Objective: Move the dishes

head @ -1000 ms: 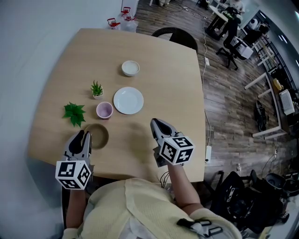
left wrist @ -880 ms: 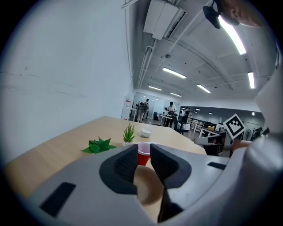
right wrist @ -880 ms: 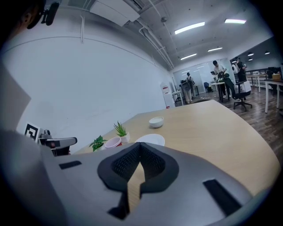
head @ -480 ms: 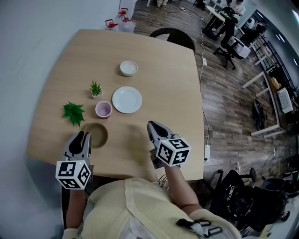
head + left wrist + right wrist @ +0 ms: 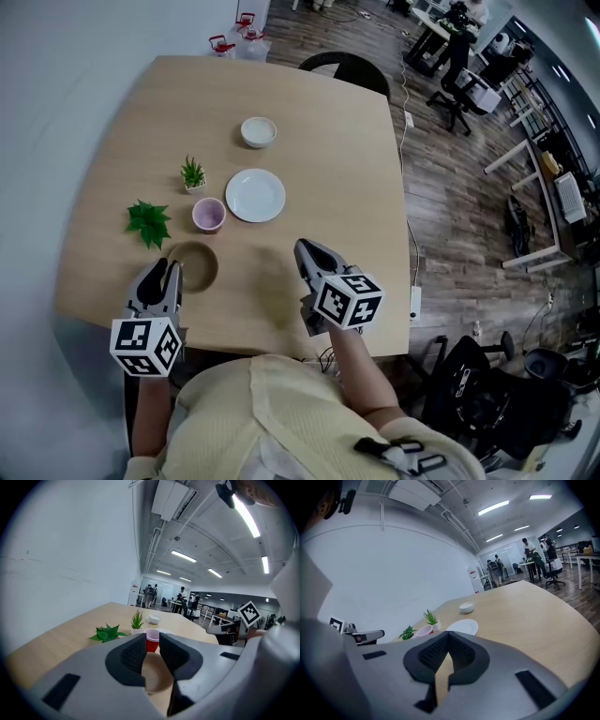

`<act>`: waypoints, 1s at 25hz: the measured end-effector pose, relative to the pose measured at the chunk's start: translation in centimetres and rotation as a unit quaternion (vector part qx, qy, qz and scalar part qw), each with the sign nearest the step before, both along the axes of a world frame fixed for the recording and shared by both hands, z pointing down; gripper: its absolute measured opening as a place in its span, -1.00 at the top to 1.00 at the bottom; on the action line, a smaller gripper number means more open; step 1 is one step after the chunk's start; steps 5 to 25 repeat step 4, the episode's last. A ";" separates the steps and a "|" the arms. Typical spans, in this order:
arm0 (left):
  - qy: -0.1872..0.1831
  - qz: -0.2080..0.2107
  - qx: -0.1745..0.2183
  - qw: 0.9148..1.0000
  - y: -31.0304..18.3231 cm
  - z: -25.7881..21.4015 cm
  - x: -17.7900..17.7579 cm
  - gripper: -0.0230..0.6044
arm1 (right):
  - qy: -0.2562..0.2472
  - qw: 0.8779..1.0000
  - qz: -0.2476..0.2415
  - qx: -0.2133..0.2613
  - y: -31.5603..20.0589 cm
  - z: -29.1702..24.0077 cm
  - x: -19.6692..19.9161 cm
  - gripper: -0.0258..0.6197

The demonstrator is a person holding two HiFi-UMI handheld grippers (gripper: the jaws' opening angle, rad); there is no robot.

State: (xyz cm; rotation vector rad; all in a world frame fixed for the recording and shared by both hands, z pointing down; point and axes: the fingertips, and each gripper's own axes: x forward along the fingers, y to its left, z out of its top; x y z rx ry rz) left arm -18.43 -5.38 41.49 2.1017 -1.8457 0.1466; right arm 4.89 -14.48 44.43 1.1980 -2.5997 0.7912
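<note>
Counting one brown bowl (image 5: 199, 266), one white bowl (image 5: 259, 132), one plate (image 5: 256, 195): left tool (image 5: 168, 269) apart, right tool (image 5: 307, 249) closed.

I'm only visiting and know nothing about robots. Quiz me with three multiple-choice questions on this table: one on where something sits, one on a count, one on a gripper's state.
1. Where is the pink cup?
A. Between the leafy plant and the plate
B. On the plate
C. At the table's far edge

2. How many white dishes are on the table?
A. One
B. Two
C. Four

3. How do the right gripper's jaws stand?
A. Wide apart
B. Shut on the plate
C. Shut, with nothing between them

Answers:
1 A: the head view shows it on bare wood, plant on one side and plate on the other.
2 B: only the plate and the small bowl are white.
3 C: the right gripper view shows the pads meeting, with only tabletop beyond them.
</note>
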 end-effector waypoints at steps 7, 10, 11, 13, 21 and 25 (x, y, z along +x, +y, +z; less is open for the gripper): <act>0.002 0.005 0.001 1.000 0.2 0.0 -0.1 0.63 | 0.000 1.000 0.003 -0.001 0.0 0.0 0.1 0.88; 0.002 0.005 0.001 1.000 0.2 0.0 -0.1 0.63 | 0.000 1.000 0.003 -0.001 0.0 0.0 0.1 0.88; 0.002 0.005 0.001 1.000 0.2 0.0 -0.1 0.63 | 0.000 1.000 0.003 -0.001 0.0 0.0 0.1 0.88; 0.002 0.005 0.001 1.000 0.2 0.0 -0.1 0.63 | 0.000 1.000 0.003 -0.001 0.0 0.0 0.1 0.88; 0.002 0.005 0.001 1.000 0.2 0.0 -0.1 0.63 | 0.000 1.000 0.003 -0.001 0.0 0.0 0.1 0.88; 0.002 0.005 0.001 1.000 0.2 0.0 -0.1 0.63 | 0.000 1.000 0.003 -0.001 0.0 0.0 0.1 0.88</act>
